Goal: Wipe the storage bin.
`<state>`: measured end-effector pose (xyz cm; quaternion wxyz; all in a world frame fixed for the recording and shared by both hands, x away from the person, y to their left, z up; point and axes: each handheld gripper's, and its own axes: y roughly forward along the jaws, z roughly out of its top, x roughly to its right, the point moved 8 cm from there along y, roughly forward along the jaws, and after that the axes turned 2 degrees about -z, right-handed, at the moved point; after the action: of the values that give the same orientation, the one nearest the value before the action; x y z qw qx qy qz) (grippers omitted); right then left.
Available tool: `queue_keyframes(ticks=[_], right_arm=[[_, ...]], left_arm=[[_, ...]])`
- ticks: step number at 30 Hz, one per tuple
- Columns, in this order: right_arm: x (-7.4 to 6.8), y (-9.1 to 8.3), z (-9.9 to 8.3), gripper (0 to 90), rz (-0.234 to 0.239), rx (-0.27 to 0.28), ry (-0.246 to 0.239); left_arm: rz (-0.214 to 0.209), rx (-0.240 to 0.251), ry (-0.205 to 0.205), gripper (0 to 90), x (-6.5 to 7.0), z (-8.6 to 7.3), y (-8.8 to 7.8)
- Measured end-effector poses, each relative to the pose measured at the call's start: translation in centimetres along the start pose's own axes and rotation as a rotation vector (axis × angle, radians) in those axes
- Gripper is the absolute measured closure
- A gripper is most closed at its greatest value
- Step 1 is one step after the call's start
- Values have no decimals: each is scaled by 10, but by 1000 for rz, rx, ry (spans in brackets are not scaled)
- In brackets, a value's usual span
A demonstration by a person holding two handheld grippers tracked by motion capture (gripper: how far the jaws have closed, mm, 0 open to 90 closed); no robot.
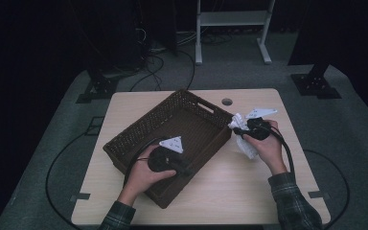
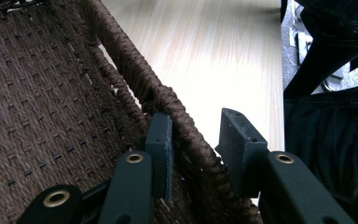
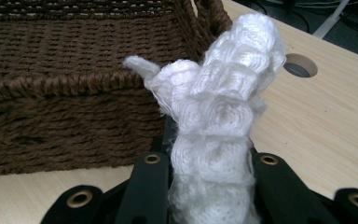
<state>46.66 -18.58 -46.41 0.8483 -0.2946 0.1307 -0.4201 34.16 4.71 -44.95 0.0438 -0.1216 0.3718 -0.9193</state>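
**White cloth held at the basket's edge**

The right gripper (image 3: 209, 186) is clamping a bunched white cloth (image 3: 219, 116), holding it just beside the brown woven basket (image 1: 172, 124) above the wooden table (image 1: 239, 182). The left gripper (image 2: 196, 154) is straddling the basket's near wall; whether both its pads are pressing the weave, I cannot tell.

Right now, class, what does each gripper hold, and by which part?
Right gripper: white knitted cloth, clamped at its lower end. Left gripper: jaws straddle the wicker basket rim; a firm grip cannot be told.
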Motion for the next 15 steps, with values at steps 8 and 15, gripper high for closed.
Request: queue_keyframes(ticks=[8, 15], right_arm=[[-1, 8, -7, 749, -3, -27, -7], [0, 11, -8, 750, -3, -28, -9]], left_arm=[[5, 2, 4, 647, 0, 0, 0], [4, 1, 4, 647, 0, 0, 0]])
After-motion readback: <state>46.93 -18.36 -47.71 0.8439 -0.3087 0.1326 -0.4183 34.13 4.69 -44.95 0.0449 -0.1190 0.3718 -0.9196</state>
